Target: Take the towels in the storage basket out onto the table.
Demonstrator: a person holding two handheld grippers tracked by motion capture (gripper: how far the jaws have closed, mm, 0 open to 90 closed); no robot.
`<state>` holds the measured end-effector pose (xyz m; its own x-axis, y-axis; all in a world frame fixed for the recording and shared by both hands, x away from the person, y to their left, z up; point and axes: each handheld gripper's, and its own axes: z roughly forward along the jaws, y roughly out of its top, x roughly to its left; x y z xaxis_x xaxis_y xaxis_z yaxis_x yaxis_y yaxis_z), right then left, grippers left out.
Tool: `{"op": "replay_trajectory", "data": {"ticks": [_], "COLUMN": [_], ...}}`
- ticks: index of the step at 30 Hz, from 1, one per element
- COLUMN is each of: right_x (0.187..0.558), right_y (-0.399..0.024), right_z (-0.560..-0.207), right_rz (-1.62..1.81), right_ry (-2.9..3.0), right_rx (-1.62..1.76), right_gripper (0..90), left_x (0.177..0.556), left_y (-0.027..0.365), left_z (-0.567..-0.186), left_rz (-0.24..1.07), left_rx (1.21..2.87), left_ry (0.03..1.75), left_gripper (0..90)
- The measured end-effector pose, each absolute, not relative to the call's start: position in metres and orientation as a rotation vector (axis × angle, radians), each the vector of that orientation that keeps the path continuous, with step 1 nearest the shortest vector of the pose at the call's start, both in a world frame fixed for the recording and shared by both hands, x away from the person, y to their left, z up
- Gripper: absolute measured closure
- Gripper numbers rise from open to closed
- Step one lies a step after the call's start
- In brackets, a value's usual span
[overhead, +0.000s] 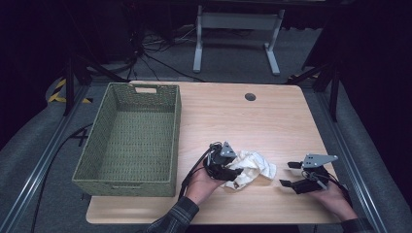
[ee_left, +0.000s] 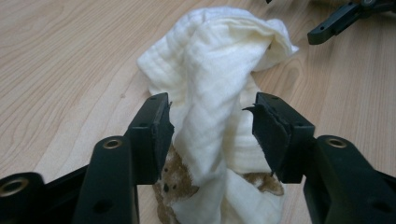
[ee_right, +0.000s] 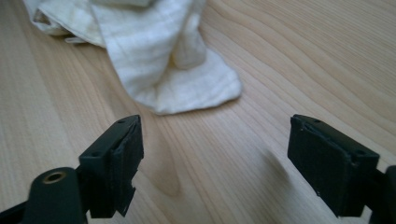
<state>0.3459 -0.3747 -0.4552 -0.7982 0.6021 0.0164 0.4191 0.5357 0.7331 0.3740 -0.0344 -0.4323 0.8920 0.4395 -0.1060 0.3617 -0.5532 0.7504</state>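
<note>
Basket at the left of the table, cloth and both grippers along the near edge.

The woven basket [overhead: 127, 141] stands on the left part of the table [overhead: 252, 124], reaching from near its far edge almost to the near one. Right of the basket, near the front edge, lies the crumpled cloth [overhead: 250, 168]. The left gripper [overhead: 228, 167] sits at the cloth's left side, a fold of the cloth between its fingers [ee_left: 152, 135]. The right gripper [overhead: 286, 174] rests right of the cloth, just apart from it. A round cable hole [overhead: 250, 97] lies behind them, near the far edge.
</note>
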Motion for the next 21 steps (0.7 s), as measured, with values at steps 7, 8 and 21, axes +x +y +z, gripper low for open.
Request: {"op": "replay_trajectory", "data": {"ticks": [7,8,21], "right_x": [0.348,0.348,0.354], "right_y": [-0.360,-0.358,-0.341], "right_z": [-0.454,-0.454,-0.454], "right_rz": [1.155,1.161,1.137], "right_ry": [2.575,2.580,2.634], "right_rx": [0.830,0.823,0.779], "right_gripper": [29.0,30.6,62.3], "left_x": [0.376,0.376,0.376], "left_y": [-0.038,-0.039,-0.034], "left_z": [-0.435,-0.435,-0.423], "left_rz": [0.107,0.103,0.069], "left_rx": [2.240,2.247,2.180], "left_ry": [0.559,0.561,0.580], "left_gripper": [63.7,67.2,86.7]}}
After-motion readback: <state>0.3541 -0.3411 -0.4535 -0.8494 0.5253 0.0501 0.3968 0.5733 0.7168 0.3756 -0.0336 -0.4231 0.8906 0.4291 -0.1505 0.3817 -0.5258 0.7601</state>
